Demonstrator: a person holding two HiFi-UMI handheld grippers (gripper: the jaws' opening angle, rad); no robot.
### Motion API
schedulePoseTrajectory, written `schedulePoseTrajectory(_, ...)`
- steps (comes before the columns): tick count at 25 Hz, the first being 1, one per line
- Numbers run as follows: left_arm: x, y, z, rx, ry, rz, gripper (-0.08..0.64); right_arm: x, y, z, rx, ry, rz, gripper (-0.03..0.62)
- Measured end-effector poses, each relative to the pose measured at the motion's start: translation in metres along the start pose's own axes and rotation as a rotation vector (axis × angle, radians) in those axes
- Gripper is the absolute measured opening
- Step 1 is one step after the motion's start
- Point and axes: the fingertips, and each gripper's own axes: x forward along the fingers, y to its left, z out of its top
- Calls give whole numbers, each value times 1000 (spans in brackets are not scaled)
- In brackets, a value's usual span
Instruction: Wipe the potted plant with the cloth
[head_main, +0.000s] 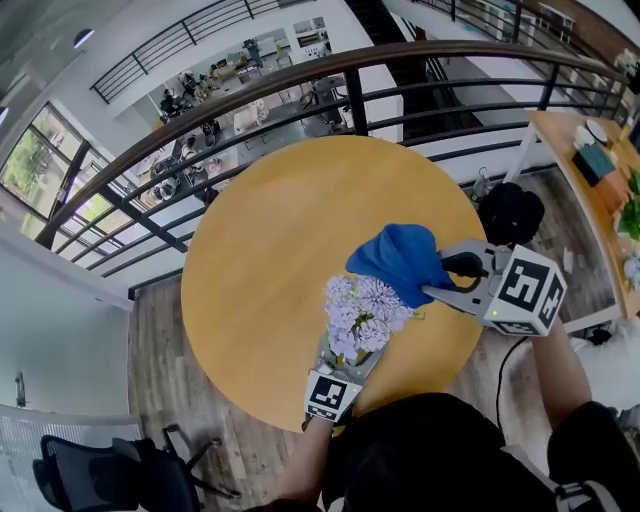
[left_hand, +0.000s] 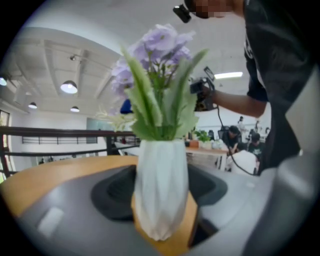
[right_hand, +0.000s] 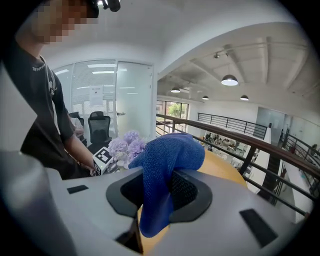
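Observation:
A potted plant with purple flowers (head_main: 362, 308) and green leaves stands in a white faceted vase (left_hand: 161, 187) on the round wooden table (head_main: 270, 250). My left gripper (head_main: 347, 362) is shut on the vase, which stays upright between its jaws. The blue cloth (head_main: 400, 260) is bunched in my right gripper (head_main: 432, 276), hanging just right of and slightly above the flowers. From the right gripper view the cloth (right_hand: 165, 175) fills the jaws and the flowers (right_hand: 127, 146) show behind it to the left.
A dark railing (head_main: 300, 85) curves round the far side of the table. A second wooden table (head_main: 590, 190) with small items stands at the right. A black bag (head_main: 510, 215) lies on the floor beside it, and a black office chair (head_main: 100, 475) at the lower left.

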Motion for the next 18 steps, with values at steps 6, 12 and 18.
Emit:
schedulePoseTrajectory(6,5,1,1,-3,-1,-14,308,-32,21,-20,79,-27,0,107)
schedulePoseTrajectory(12,5,0,0,4,-1,-33,308,-26,10,-67,224,-7,-68,107)
schedulePoseTrajectory(18,3,-1,-1,8,0,-37,308,-19,-5,-103,305,34,-138,107)
